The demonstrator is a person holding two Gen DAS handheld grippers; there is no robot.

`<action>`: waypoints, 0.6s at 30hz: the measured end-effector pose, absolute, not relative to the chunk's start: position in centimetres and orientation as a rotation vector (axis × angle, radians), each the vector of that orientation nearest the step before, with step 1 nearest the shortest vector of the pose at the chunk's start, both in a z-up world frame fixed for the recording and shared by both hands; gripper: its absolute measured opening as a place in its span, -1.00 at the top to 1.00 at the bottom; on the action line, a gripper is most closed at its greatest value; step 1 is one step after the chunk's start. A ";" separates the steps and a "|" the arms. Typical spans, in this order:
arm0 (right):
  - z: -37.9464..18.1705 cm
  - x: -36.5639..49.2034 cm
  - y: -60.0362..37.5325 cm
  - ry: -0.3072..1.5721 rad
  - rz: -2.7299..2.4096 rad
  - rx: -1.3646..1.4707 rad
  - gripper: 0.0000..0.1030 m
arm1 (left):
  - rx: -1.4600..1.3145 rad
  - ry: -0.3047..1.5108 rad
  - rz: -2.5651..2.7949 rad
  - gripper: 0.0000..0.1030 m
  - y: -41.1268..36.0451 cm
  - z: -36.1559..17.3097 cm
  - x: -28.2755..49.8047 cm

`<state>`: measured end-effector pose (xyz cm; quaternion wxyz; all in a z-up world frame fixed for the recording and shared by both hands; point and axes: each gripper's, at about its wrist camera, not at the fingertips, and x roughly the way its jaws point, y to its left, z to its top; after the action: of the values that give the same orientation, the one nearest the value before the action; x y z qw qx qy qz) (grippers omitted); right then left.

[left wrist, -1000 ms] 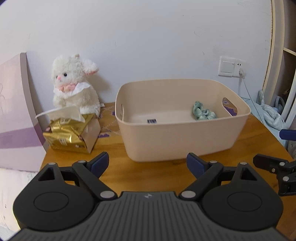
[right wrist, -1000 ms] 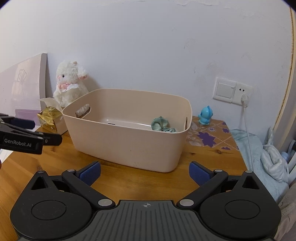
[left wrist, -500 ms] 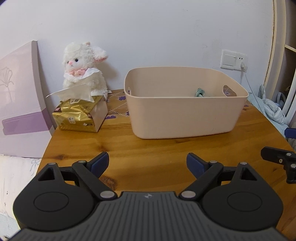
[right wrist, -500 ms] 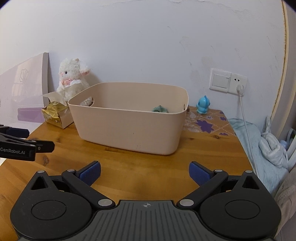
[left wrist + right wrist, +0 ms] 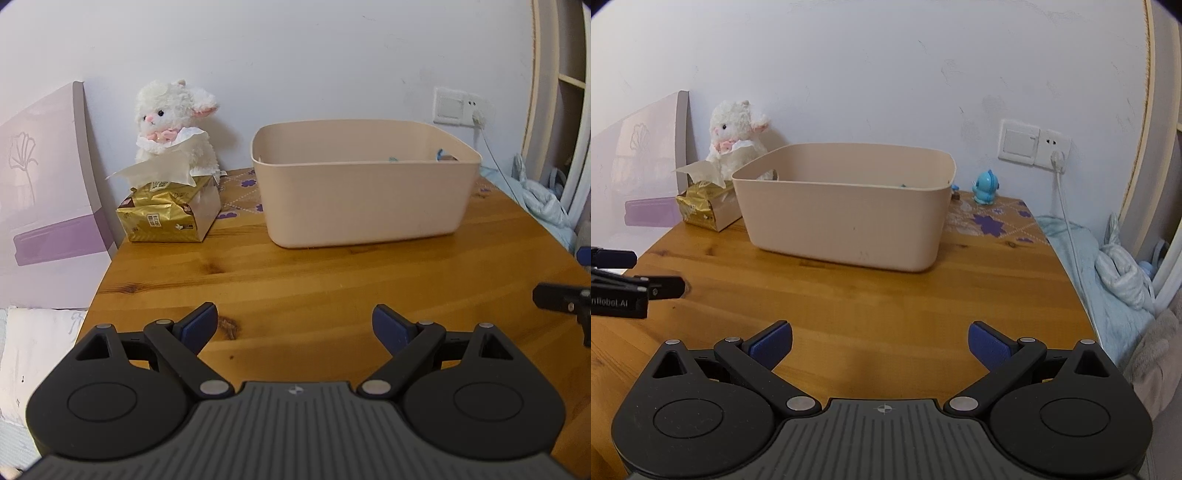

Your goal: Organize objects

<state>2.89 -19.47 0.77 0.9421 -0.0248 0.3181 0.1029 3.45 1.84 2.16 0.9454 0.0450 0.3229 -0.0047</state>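
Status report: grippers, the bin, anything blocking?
Left gripper and right gripper open, empty. Beige plastic bin upright on wooden table. Nothing in the way.

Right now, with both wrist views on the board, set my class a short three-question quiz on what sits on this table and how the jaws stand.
1. True or false: the gold tissue pack lies inside the beige bin.
2. Multiple choice: the white plush lamb stands A) in front of the bin, B) behind the tissue pack by the wall, C) on the blue figurine.
3. Fill in: in the right wrist view, the blue figurine stands on the wooden table to the ____ of the bin.

Key: 1 false, the pack lies on the table beside the bin. 2 B. 3 right. Jaws of the left gripper and right gripper stand wide apart, holding nothing.
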 end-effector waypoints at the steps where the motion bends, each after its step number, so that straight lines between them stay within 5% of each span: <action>1: 0.7 2.7 -19.5 0.649 0.209 -0.050 -1.00 | 0.098 0.659 -0.013 -0.78 1.7 2.1 3.2; 18: 0.5 1.1 -19.7 0.675 0.210 -0.060 -1.00 | 0.041 0.693 -0.050 -0.77 0.8 0.9 1.6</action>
<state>1.10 -19.70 0.49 0.9377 -0.0294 0.3304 0.1029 1.56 0.80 0.95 0.9401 0.0201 0.3393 -0.0246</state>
